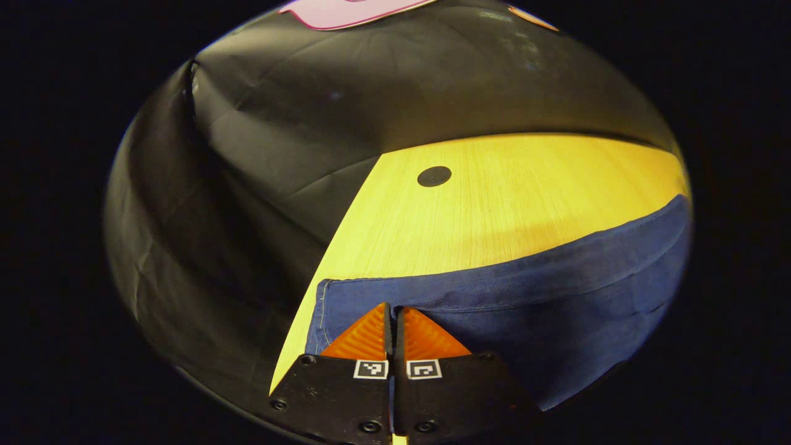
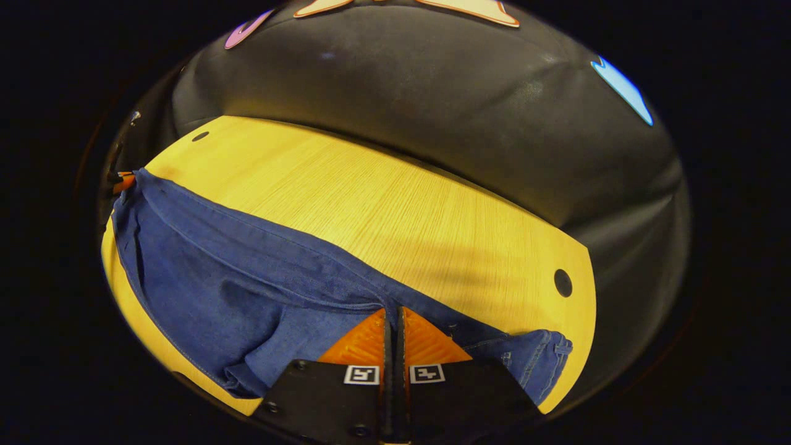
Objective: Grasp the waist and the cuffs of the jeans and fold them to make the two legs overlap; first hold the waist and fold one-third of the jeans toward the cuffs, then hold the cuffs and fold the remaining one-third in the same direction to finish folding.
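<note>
Wooden table (image 1: 494, 204) with round holes (image 1: 434, 176), both hand-held grippers (image 1: 393, 315) (image 2: 393, 318) pinching jeans (image 2: 247, 272) edge

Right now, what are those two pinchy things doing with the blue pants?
A person is folding jeans on a wooden table with a gripper in each hand. The left gripper looks pinched shut on the cloth near a hemmed end, and the right gripper looks pinched shut on the long edge near the waist end. The jeans lie stretched between them, not yet folded in thirds.
</note>
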Tool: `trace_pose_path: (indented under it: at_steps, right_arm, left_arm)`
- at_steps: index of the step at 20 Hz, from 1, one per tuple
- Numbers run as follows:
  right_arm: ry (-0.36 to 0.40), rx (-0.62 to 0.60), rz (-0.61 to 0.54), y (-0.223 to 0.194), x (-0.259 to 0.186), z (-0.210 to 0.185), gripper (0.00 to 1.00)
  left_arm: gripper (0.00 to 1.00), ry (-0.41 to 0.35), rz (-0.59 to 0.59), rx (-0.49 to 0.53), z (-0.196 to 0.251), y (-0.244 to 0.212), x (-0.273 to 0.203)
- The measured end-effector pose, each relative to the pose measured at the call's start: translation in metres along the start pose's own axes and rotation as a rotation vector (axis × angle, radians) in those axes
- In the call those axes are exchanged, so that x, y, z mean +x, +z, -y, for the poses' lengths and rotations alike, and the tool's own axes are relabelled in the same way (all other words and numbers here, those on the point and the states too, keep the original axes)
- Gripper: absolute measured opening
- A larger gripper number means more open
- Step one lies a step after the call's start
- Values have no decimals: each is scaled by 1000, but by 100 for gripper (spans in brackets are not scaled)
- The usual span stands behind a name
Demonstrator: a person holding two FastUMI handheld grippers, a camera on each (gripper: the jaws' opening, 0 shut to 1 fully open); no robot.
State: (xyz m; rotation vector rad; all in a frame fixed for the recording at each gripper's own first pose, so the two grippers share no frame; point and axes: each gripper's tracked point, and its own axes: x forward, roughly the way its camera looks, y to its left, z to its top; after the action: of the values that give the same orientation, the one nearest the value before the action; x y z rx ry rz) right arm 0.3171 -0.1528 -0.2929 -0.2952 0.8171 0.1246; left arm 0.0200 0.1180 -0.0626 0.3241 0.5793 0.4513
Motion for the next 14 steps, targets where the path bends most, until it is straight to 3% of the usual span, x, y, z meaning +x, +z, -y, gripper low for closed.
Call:
trace_pose_path:
  at_steps: [1, 2, 3, 5, 8, 9, 14]
  right_arm:
    - [-10, 20, 3, 2, -2, 3, 16]
    - [-5, 36, 3, 3, -7, 9, 37]
    - [-2, 60, 7, 4, -15, 17, 58]
    - [-1, 140, 47, 8, -29, 31, 99]
    - [-51, 242, 101, 5, -67, 72, 100]
    - [-80, 259, 112, -3, -77, 90, 100]
    - [-172, 365, 45, -71, -117, 163, 100]
  left_arm:
    - [0, -10, 2, 2, 0, 1, -1]
    - [9, -28, 11, -14, 3, 4, -2]
    - [8, -42, 25, -38, 9, 8, -6]
    - [40, -33, 79, -110, 11, 27, -19]
    - [87, -6, 170, -211, 1, 40, -34]
    - [95, -15, 187, -238, 0, 44, -40]
    - [95, -51, 225, -298, -1, 48, -38]
